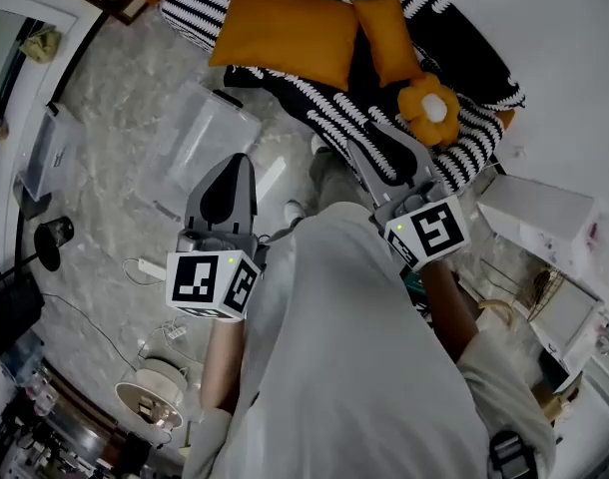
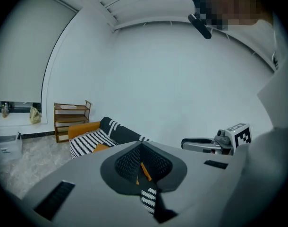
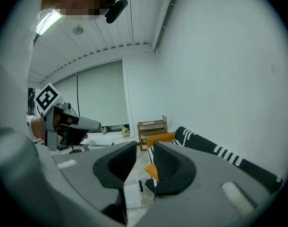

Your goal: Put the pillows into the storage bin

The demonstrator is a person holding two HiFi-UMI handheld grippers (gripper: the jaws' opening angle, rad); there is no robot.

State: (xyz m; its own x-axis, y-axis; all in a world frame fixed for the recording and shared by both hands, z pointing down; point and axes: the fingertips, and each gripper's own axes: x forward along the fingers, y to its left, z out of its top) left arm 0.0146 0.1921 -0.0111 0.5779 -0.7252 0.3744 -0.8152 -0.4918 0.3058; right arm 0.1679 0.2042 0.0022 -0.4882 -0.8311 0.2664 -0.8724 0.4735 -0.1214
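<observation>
Big orange pillow [image 1: 285,30] lies on the striped sofa [image 1: 464,138], ahead of both grippers, long axis across the view. Right gripper [image 1: 369,143] is nearer, jaws slightly apart, empty. Left gripper [image 1: 235,168] is pressed together, empty. Storage bin [image 1: 200,138] sits on the floor beside it.

square orange pillows: two, the large orange pillow [image 1: 285,33] and the small orange pillow [image 1: 386,36]
flower-shaped pillows: one, the flower pillow [image 1: 430,108]
clear plastic bins: two, the storage bin [image 1: 200,140] on the floor beside the sofa and the second bin [image 1: 47,156] by the wall
striped sofas: one, the sofa [image 1: 324,108]
grippers: two, the left gripper [image 1: 240,163] and the right gripper [image 1: 369,138]
marker cubes: two, one on each gripper
wooden racks: one, the shelf rack [image 2: 71,119]
cable reels: one, the reel [image 1: 150,402]
</observation>
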